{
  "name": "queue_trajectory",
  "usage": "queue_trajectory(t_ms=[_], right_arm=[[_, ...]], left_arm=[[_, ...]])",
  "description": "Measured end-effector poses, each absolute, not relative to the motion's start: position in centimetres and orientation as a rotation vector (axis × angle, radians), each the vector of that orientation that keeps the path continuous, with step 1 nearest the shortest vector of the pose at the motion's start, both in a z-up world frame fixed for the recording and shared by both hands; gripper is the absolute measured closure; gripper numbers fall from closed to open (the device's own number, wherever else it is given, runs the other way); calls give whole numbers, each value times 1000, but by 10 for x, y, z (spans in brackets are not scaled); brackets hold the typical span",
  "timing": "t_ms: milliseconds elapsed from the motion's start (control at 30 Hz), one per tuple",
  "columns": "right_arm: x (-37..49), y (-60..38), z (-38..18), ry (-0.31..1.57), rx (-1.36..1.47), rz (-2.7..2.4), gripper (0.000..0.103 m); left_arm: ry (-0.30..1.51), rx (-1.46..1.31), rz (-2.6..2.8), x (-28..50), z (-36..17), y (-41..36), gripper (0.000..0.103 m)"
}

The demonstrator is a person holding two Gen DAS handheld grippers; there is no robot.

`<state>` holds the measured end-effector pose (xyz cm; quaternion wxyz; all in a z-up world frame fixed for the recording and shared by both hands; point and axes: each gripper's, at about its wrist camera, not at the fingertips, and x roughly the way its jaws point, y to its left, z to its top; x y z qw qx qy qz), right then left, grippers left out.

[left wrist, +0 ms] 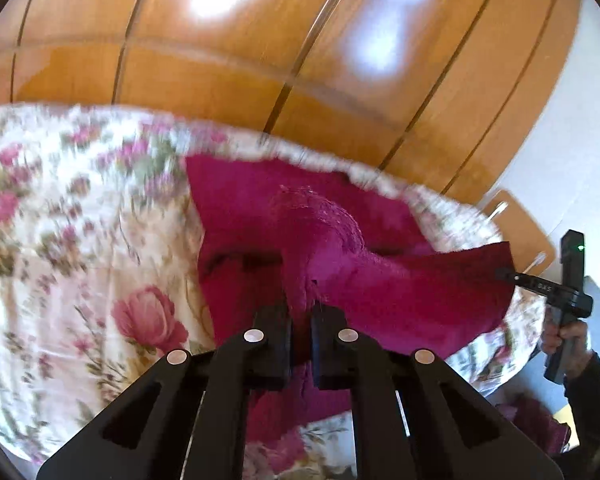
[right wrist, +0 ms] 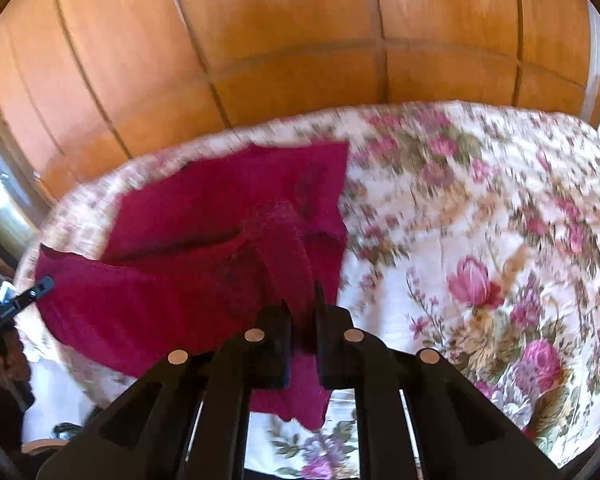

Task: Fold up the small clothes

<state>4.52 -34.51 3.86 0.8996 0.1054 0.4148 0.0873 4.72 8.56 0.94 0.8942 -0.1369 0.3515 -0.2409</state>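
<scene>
A magenta knitted garment lies partly on a floral bedspread, with its near edge lifted and stretched between both grippers. My left gripper is shut on one end of that edge, and cloth bunches up between its fingers. My right gripper is shut on the other end. In the left wrist view the right gripper pinches the garment's corner at the far right. The right wrist view shows the left gripper biting the corner at the far left. The far half of the garment rests flat near the bed's far edge.
A glossy wooden wardrobe stands right behind the bed. A small wooden cabinet with white handles sits past the bed's corner. A person's hand holds the right gripper's handle. Both views are blurred.
</scene>
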Motion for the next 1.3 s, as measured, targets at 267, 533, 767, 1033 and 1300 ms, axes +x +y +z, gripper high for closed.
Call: queue_trajectory(t_ms=[267, 533, 767, 1033, 1300], right_arm=[[105, -352, 73, 746, 279, 180, 95], [233, -350, 53, 754, 308, 99, 95], [312, -337, -25, 936, 290, 26, 95], [287, -361, -37, 946, 365, 94, 58], [165, -400, -11, 894, 463, 187, 57]], left_arm=[[623, -251, -439, 99, 56, 88, 97], [678, -181, -278, 218, 44, 75, 97], [874, -122, -134, 302, -25, 65, 97], [914, -266, -147, 283, -42, 99, 67], [892, -310, -258, 184, -39, 123, 67]])
